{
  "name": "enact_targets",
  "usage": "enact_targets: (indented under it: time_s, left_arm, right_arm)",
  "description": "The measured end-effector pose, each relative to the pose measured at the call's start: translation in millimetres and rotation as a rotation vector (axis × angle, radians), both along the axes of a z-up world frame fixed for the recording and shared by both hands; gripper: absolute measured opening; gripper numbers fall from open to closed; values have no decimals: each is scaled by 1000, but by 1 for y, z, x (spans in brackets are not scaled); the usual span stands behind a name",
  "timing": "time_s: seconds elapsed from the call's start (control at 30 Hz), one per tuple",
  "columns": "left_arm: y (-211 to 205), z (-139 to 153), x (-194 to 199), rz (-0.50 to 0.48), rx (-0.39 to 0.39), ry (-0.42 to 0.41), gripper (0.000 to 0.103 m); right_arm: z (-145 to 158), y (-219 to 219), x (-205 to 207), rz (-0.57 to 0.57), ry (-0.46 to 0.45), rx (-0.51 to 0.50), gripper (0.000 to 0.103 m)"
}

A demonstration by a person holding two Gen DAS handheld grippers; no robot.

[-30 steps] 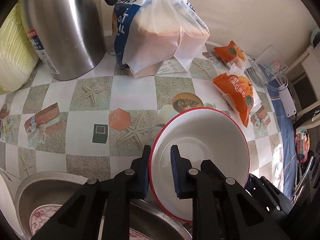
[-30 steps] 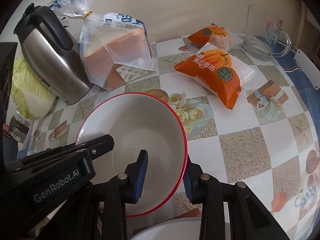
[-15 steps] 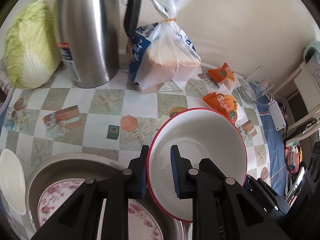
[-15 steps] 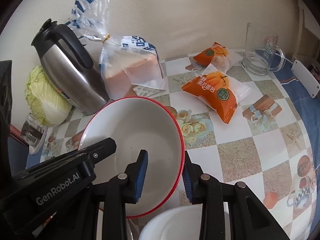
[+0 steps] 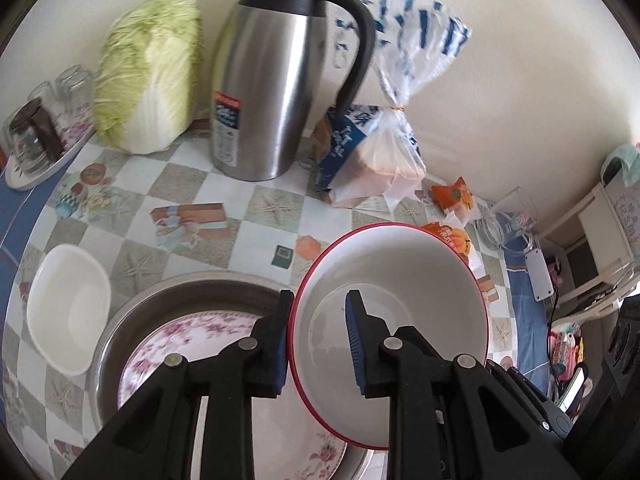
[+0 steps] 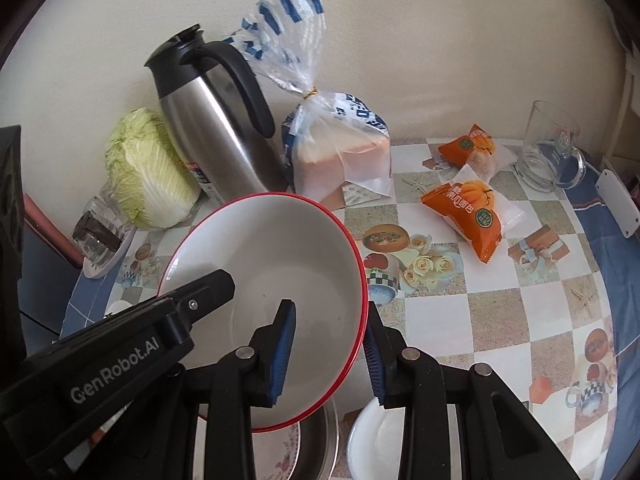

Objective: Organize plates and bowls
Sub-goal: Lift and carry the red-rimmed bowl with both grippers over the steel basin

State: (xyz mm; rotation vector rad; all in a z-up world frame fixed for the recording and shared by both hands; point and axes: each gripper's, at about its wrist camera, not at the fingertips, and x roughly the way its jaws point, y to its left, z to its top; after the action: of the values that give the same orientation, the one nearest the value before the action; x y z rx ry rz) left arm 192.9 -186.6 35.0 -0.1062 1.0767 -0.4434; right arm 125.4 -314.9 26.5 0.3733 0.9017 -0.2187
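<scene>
Left wrist view: compared with one second ago, the scene sits lower and farther off. The stainless steel carafe with black handle (image 5: 276, 80) now shows whole at upper centre, and the pale green napa cabbage (image 5: 150, 72) shows in full at upper left. The round steel basin (image 5: 132, 320) at lower left, earlier only an edge, is now largely visible, with the pink floral plate (image 5: 192, 340) lying flat inside it. A small white bowl (image 5: 68, 308), absent one second ago, now lies at the left edge beside the basin.

The left gripper (image 5: 318, 344) grips the white bowl with red rim (image 5: 400, 300) as before: one blue-padded finger outside the rim, the other inside the wall. The bowl occupies the lower centre-right of the frame, its near edge overlapping the basin and plate. Its mouth faces up and toward the camera; it is round, so no long axis applies.

Right wrist view: the right gripper (image 6: 330, 352) clamps the opposite side of the same bowl (image 6: 272, 264), again one finger inside and one outside. The bowl is tilted, rim higher at frame upper centre. The checkered patterned tablecloth (image 6: 500, 320) shows more area than earlier, and a white dish (image 6: 372, 440) lies at lower centre.
</scene>
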Motion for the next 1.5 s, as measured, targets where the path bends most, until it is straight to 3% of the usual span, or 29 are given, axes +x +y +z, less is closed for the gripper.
enact_targets:
  time_s: [0.2, 0.37, 0.73, 1.2, 1.33, 1.5]
  left_arm:
    - [39, -6, -13, 89, -24, 29, 26]
    - [75, -11, -23, 154, -89, 74, 26]
    - [127, -26, -43, 227, -187, 135, 30]
    - [134, -39, -40, 197, -251, 159, 30]
    - [136, -44, -36, 192, -302, 185, 30]
    - [124, -47, -35, 165, -287, 192, 30]
  right_arm:
    - [1, 31, 2, 75, 43, 0, 36]
    - [-1, 54, 1, 130, 88, 9, 36]
    - [-5, 110, -10, 202, 182, -53, 36]
    - [-25, 115, -21, 130, 227, -5, 35]
    - [-24, 113, -19, 130, 217, -7, 35]
    - [-17, 109, -15, 116, 209, -58, 35]
